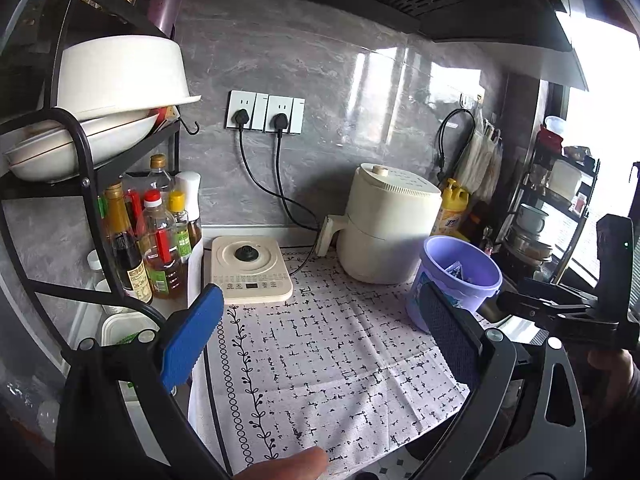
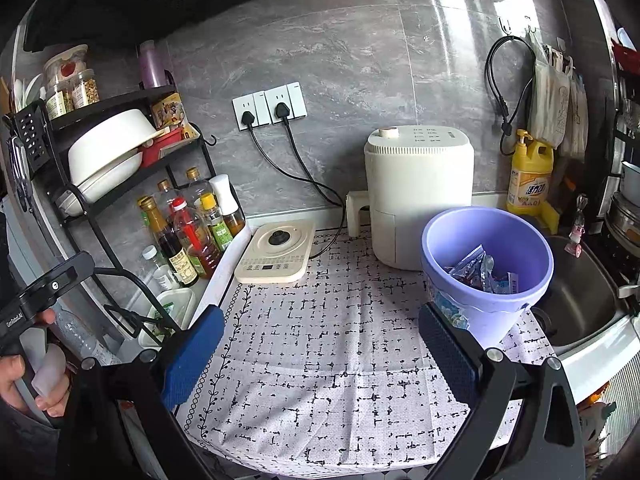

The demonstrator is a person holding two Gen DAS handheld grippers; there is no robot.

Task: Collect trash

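The left gripper [image 1: 320, 344] and right gripper [image 2: 320, 350] hold nothing, jaws wide. Wrappers [image 2: 482, 272] lie inside the purple bucket [image 2: 520, 232], right of centre.

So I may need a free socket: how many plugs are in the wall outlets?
2. One black plug sits in the left outlet, the other plug in the right outlet beside it, above the induction cooker.
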